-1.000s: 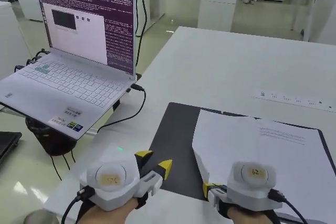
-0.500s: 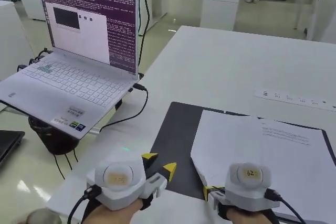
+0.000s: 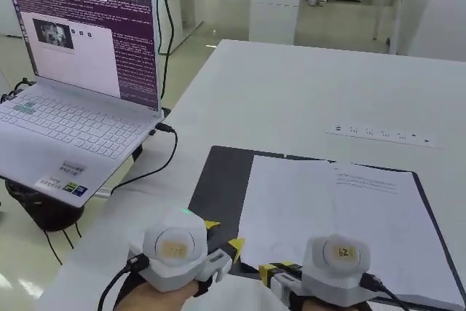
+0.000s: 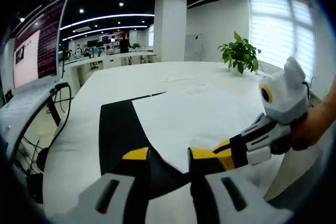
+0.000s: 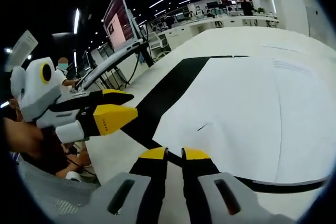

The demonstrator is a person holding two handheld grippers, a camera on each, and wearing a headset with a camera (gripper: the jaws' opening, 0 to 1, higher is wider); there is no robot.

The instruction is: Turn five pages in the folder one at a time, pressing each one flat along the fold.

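A black folder [image 3: 218, 183] lies open on the white table with a white printed page [image 3: 328, 205] on top, flat. My left gripper [image 3: 223, 234] is open at the folder's near-left corner, its jaws [image 4: 170, 156] straddling black cover and the page's near corner [image 4: 173, 145]. My right gripper [image 3: 271, 272] sits just right of it at the folder's near edge. Its jaws [image 5: 174, 154] are almost together, over the black strip just short of the page's corner [image 5: 168, 129], and I see nothing held between them. The folder [image 5: 168, 85] stretches away ahead.
An open laptop [image 3: 73, 100] stands on a raised stand off the table's left edge, its cable [image 3: 156, 165] hanging near the folder. A white power strip [image 3: 382, 135] lies beyond the folder. Bare table [image 3: 291, 85] spreads behind.
The head camera has swung right, so everything sits further left. Both grippers have edged closer together at the folder's near edge. The laptop screen shows a new picture.
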